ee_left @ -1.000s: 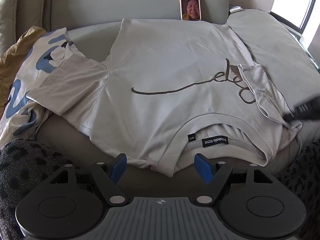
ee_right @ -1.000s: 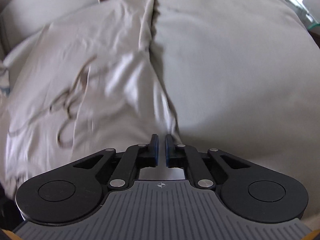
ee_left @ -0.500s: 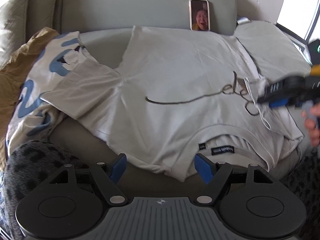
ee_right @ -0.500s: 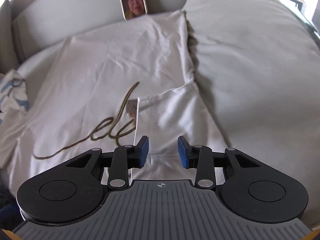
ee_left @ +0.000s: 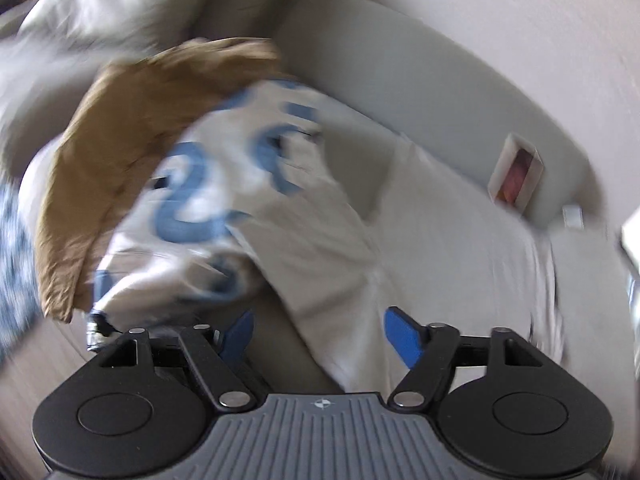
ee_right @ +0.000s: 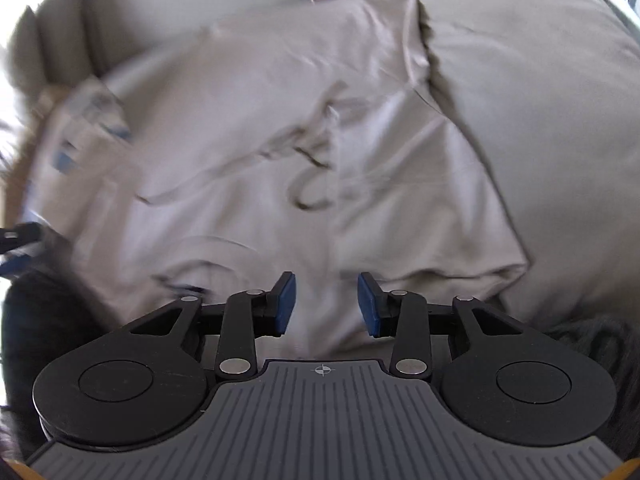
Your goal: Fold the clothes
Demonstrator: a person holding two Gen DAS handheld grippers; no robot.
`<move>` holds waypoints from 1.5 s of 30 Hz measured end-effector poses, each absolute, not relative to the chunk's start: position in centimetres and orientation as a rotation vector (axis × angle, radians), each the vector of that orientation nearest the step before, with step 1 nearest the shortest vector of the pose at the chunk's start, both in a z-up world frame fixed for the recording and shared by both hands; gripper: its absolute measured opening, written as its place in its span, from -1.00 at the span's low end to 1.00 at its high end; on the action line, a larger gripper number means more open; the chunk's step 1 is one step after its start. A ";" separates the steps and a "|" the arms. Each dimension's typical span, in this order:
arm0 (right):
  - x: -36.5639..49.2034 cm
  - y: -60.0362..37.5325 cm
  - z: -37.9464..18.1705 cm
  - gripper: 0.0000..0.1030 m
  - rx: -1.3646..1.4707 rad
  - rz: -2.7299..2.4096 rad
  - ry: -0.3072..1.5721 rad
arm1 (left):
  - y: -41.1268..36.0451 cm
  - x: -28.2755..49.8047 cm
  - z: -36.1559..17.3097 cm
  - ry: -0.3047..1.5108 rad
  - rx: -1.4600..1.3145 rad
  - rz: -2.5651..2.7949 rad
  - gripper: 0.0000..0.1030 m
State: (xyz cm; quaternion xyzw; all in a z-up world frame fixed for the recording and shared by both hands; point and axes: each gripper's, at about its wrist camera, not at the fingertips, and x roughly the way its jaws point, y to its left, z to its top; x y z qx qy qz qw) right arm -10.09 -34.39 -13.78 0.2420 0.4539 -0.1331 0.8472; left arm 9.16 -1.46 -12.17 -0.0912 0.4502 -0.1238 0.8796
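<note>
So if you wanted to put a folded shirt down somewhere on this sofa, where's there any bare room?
Barest is the grey cushion right of the grey T-shirt. A narrow strip of seat shows between the shirt's sleeve and the backrest. The left end is crowded: the blue-patterned garment lies over brown cloth.

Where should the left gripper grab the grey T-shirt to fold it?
Probably the unfolded sleeve, sticking out flat just ahead of the open left gripper. Pinch its free edge from the outer side, then carry it inward over the grey T-shirt.
</note>
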 end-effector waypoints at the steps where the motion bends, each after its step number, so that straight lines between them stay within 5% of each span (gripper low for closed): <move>1: -10.4 -34.2 -13.3 -0.12 0.530 -0.273 0.933 | -0.8 9.8 -12.2 0.941 -0.222 -0.242 0.14; 5: -10.6 -33.1 -11.9 -0.12 0.591 -0.207 0.886 | 1.7 12.3 -12.3 0.950 -0.352 -0.175 -0.18; 31: -10.3 -31.9 -11.2 -0.05 0.615 -0.168 0.887 | 4.9 17.4 -15.7 1.000 -0.585 -0.094 -0.47; 37: -10.3 -31.9 -11.2 -0.04 0.614 -0.164 0.887 | 5.0 17.8 -16.7 1.021 -0.602 -0.072 -0.64; 40: -10.3 -31.9 -11.2 -0.04 0.616 -0.157 0.884 | 5.1 17.7 -16.7 1.010 -0.591 -0.068 -0.95; 45: -10.3 -31.8 -11.2 -0.04 0.619 -0.149 0.884 | 4.4 16.6 -15.0 0.956 -0.528 -0.080 -1.00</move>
